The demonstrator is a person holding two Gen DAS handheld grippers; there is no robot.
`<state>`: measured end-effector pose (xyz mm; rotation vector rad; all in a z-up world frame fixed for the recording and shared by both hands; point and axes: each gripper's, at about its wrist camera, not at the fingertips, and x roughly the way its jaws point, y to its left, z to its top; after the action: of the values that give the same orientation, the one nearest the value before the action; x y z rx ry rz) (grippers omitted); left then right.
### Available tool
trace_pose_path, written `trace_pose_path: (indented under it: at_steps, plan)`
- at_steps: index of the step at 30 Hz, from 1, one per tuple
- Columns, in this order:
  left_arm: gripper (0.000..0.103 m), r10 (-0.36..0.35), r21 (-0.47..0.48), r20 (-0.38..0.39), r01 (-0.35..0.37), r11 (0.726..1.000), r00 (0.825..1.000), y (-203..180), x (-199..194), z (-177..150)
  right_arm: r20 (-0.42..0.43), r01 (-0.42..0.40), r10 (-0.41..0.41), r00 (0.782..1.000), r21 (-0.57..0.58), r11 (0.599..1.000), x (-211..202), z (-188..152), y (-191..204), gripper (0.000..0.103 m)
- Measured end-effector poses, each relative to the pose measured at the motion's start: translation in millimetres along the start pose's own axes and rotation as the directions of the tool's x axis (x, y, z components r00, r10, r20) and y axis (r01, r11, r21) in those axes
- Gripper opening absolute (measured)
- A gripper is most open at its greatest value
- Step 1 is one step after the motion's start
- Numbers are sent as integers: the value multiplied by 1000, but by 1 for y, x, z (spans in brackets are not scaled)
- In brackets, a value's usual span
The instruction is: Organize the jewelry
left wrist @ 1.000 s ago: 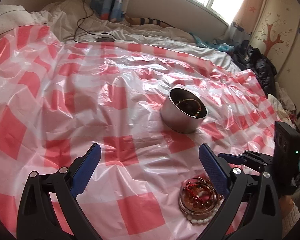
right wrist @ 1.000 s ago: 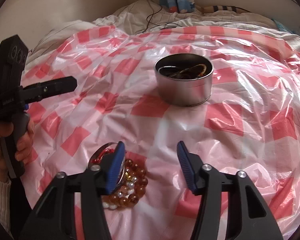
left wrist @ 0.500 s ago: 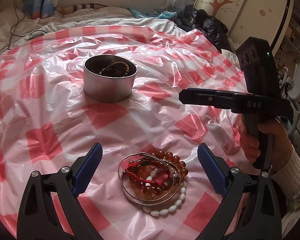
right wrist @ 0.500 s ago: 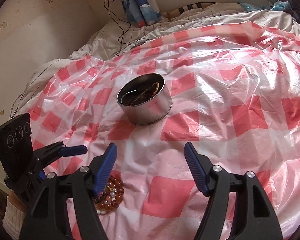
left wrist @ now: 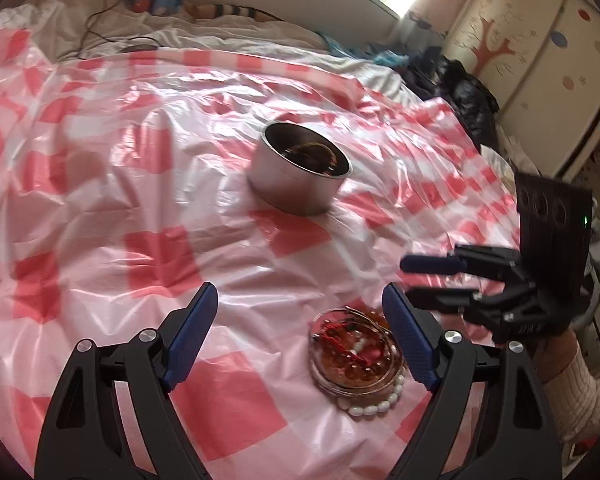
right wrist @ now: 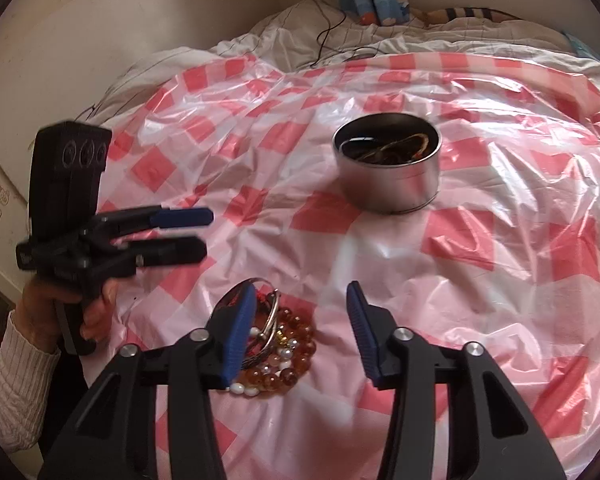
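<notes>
A pile of jewelry point(left wrist: 356, 356) lies on the red-checked plastic sheet point(left wrist: 148, 248): metal bangles, a red cord, amber beads and white pearls. The same pile point(right wrist: 288, 344) shows in the right wrist view. A round metal tin point(left wrist: 300, 168) with bracelets inside stands farther back, also visible as the tin point(right wrist: 388, 168). My left gripper point(left wrist: 300, 336) hovers with jaws wide and closing, the pile low beside its right finger, untouched. My right gripper point(right wrist: 302, 332) has its jaws closing, its left finger over the pile, nothing between the pads.
Each gripper shows in the other's view, the right gripper point(left wrist: 406, 280) and the left gripper point(right wrist: 204, 234), each held by a hand in a white knit sleeve. White bedding and cables point(right wrist: 332, 20) lie behind the sheet. A wardrobe point(left wrist: 540, 60) stands at the right.
The left view swung over the pile, then back left, so the pile now sits at its right finger. The right gripper's jaws widened, then narrowed, and its view came back near the pile.
</notes>
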<state>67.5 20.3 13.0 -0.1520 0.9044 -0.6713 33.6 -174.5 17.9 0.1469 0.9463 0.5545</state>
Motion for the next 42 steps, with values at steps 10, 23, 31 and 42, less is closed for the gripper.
trace_pose_path:
  at_steps: [10,23,31,42]
  plan:
    - [81,48,-50,53,-46,998,997,9,-17,5,-53,-8,5,999,-46,999,31,-4,18,22]
    - [83,62,-65,50,-59,996,997,10,-16,4,7,-92,91,996,60,994,20,2,2,5]
    - [83,63,-62,42,-61,996,997,10,-14,3,109,-211,196,975,153,965,1,7,-15,5]
    - [84,-42,142,-98,55,988,994,-36,18,-12,169,-59,3,986,331,942,-18,8,-65,5]
